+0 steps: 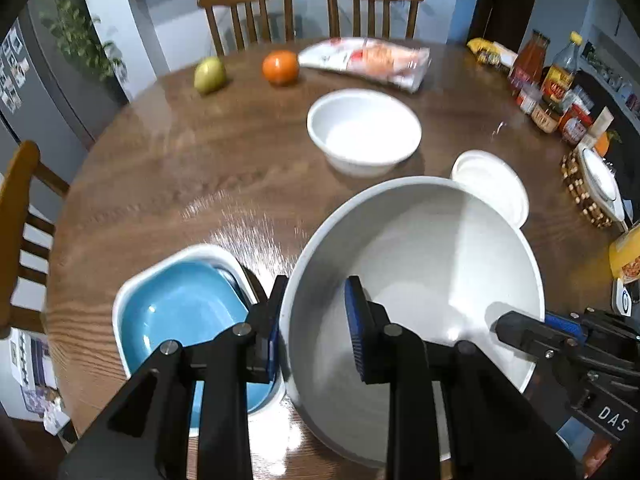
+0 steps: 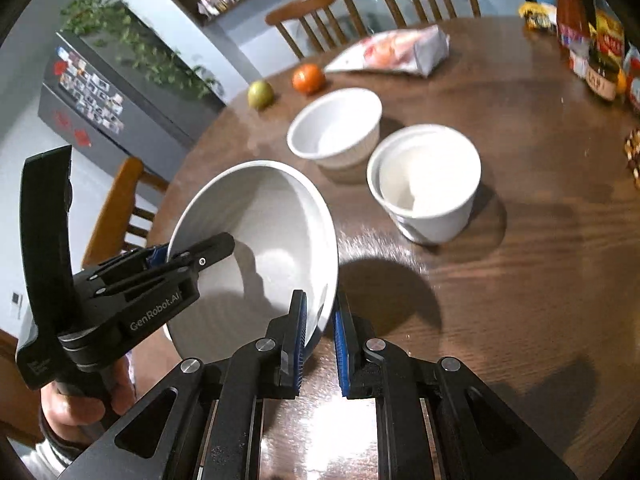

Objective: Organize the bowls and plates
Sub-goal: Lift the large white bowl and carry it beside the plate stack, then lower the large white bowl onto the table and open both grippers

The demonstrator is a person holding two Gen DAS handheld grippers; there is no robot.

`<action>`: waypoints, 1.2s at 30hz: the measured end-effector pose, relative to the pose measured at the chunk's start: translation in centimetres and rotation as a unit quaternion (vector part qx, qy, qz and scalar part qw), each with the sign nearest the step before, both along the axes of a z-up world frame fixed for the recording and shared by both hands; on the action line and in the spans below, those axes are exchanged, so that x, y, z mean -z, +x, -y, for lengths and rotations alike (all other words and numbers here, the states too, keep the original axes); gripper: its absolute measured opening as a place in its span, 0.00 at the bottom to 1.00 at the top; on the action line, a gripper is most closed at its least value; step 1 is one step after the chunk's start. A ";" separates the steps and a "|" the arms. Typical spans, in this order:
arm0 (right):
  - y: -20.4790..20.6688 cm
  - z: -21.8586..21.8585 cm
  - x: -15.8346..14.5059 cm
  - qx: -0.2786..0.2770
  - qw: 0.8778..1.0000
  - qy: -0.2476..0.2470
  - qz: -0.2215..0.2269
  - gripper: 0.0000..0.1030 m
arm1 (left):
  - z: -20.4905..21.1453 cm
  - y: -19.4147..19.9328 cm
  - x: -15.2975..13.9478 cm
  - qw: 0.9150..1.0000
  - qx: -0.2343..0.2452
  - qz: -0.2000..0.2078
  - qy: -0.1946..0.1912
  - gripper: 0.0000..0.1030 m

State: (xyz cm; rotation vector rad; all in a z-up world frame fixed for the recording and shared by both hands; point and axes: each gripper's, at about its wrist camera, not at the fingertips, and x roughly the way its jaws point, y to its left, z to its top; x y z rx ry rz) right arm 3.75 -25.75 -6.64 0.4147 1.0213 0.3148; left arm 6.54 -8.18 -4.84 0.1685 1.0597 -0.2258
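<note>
Two grippers: both on one large white bowl (image 1: 416, 280), held tilted above the wooden table (image 1: 180, 168)
Left gripper (image 1: 316, 328): fingers straddle the bowl's left rim, a visible gap at the inner pad
Right gripper (image 2: 320, 336): closed on the bowl's right rim
Blue dish (image 1: 180, 312): nested in a white dish, just left of the bowl
Farther back: ribbed white bowl (image 2: 336, 128), stacked white bowls (image 2: 428, 180), an orange (image 1: 281, 67)
</note>
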 end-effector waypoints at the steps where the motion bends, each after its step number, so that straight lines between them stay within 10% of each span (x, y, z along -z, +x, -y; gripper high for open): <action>1: 0.1 0.0 0.4 0.001 1.000 -0.005 -0.004 0.14 | 0.1 0.3 0.7 1.000 0.001 -0.010 -0.003 0.25; 36: 1.6 0.3 3.1 0.049 0.998 -0.029 -0.034 0.14 | 1.7 4.1 4.1 0.999 0.001 -0.035 0.005 0.37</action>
